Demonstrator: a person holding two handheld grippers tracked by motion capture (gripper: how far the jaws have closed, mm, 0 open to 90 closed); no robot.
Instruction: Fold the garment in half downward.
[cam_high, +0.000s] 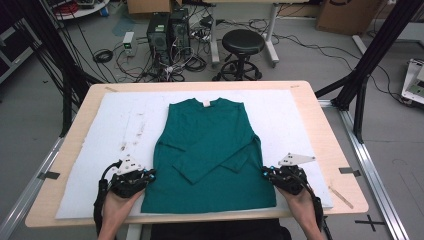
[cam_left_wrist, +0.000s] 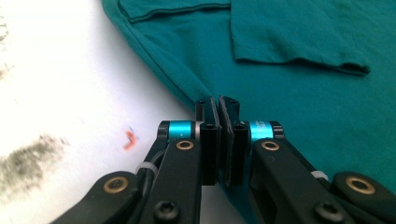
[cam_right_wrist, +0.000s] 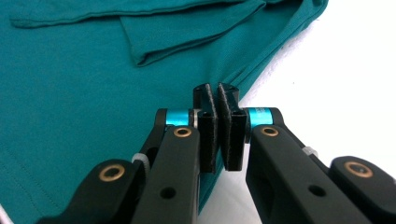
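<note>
Jaws of both grippers (cam_high: 150, 175) (cam_high: 266, 172) shut, at green shirt (cam_high: 210, 145) side edges.

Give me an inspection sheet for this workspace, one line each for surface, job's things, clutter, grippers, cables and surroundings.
Surface: wooden table under a white mat with dark smudges at its left.
Job's things: green long-sleeved shirt lying flat, collar at the far side, both sleeves folded across the front.
Clutter: nothing seen.
Grippers: left gripper shut, at the shirt's left side edge near the hem; right gripper shut, at the right side edge; whether either pinches cloth cannot be told.
Cables: one trails from each gripper; loose cables lie on the floor.
Surroundings: black stool, computer towers, cardboard boxes, black frame posts.
</note>
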